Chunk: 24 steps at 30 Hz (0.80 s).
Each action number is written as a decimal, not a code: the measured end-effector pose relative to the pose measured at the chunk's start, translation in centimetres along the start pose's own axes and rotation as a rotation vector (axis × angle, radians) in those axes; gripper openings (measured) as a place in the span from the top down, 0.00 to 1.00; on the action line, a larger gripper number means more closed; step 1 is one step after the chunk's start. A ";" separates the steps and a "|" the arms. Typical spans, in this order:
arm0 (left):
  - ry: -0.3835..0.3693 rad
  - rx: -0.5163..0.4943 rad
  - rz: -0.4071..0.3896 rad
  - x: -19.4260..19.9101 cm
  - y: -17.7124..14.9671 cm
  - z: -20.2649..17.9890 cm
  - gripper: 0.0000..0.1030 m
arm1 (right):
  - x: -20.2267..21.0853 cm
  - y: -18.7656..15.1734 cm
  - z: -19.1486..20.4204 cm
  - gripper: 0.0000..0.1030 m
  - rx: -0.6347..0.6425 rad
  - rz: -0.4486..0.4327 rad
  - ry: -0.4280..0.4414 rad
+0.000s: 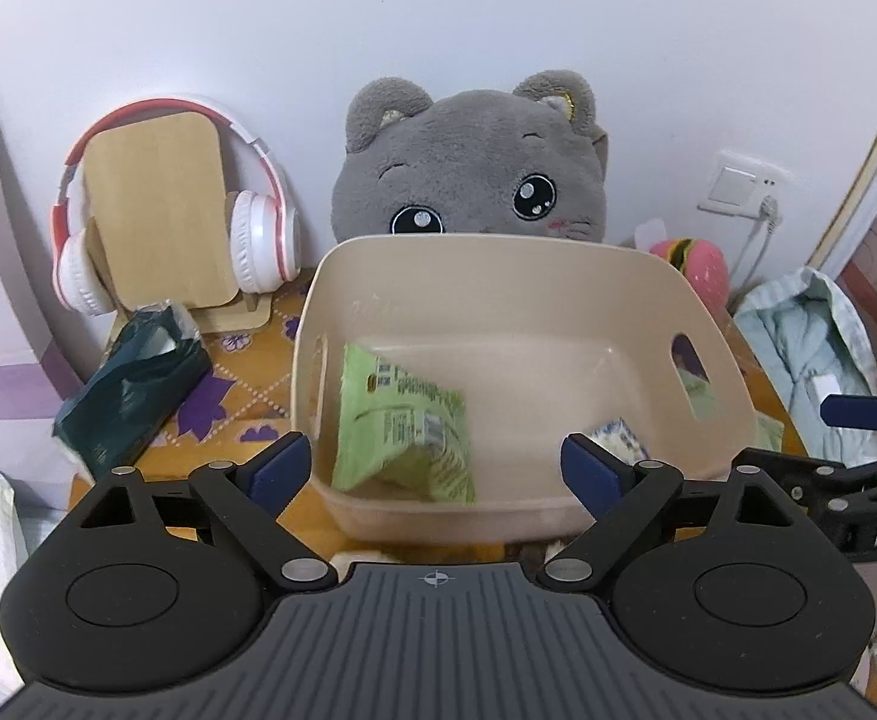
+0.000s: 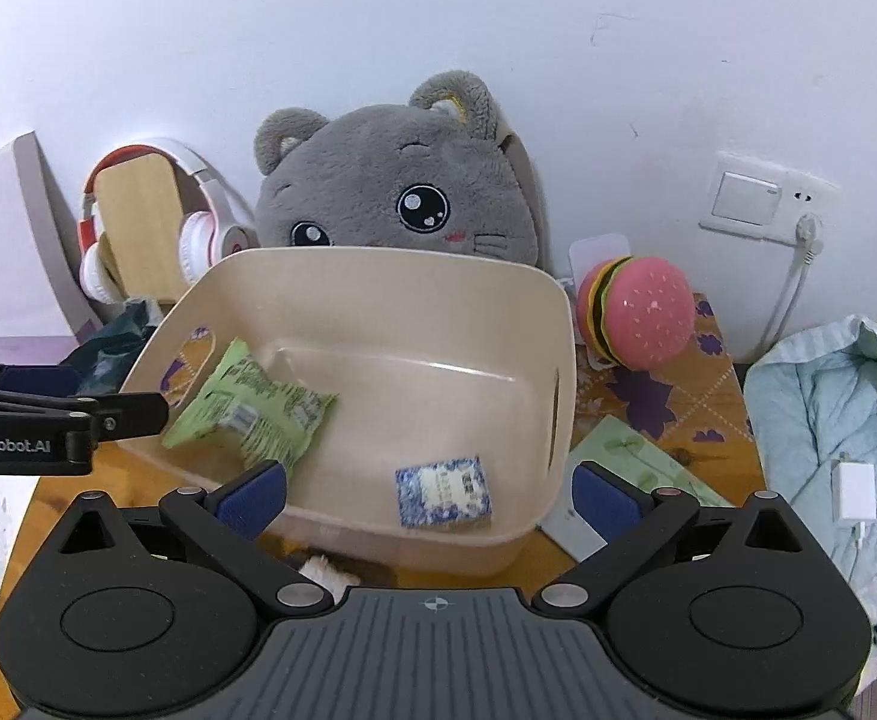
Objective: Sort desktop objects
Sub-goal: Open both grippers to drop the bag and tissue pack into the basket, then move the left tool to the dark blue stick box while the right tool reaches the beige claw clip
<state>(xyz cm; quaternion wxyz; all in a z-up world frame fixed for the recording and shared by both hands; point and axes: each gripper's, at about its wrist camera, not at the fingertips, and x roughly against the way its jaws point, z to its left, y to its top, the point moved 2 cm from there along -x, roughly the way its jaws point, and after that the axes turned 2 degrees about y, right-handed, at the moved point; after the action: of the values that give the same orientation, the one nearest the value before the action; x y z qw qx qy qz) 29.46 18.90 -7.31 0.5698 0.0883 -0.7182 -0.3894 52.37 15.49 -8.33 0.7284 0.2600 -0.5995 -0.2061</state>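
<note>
A beige plastic bin point(image 1: 498, 276) stands on the desk, also in the right wrist view point(image 2: 378, 294). Inside it lie a green snack packet point(image 1: 405, 420) point(image 2: 252, 405) and a small blue-and-white packet point(image 2: 443, 491), partly seen in the left wrist view point(image 1: 615, 438). My left gripper point(image 1: 435, 468) is open and empty at the bin's near rim. My right gripper point(image 2: 429, 498) is open and empty over the bin's near edge. The left gripper's side shows in the right wrist view point(image 2: 48, 420).
A grey cat plush point(image 1: 474, 162) sits behind the bin. White-and-red headphones point(image 1: 258, 228) hang on a wooden stand at left. A dark green packet point(image 1: 132, 384), a burger toy point(image 2: 636, 318), a green card point(image 2: 630, 456) and light blue cloth point(image 2: 828, 420) surround the bin.
</note>
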 end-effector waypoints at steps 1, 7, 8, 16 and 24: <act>-0.002 -0.005 0.002 0.4 -0.5 0.1 0.11 | 0.3 -0.4 0.1 0.00 0.001 0.001 0.000; 0.009 -0.040 0.039 1.9 -3.4 0.6 0.11 | 1.7 -3.1 0.0 0.00 -0.003 0.025 -0.003; 0.011 -0.044 0.043 2.0 -3.8 0.7 0.11 | 1.8 -3.6 0.0 0.00 -0.002 0.034 -0.005; 0.009 -0.084 0.099 2.2 -7.1 1.1 0.11 | 1.7 -7.2 -0.3 0.00 -0.015 0.121 -0.008; 0.029 -0.173 0.175 1.2 -10.6 1.2 0.11 | 0.7 -9.9 -0.3 0.00 -0.014 0.193 -0.021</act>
<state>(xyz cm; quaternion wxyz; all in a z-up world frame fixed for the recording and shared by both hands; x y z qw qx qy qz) 24.62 11.58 -13.45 0.6173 -0.0183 -0.6788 -0.3974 52.87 7.43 -14.02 0.7401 0.1938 -0.6282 -0.1418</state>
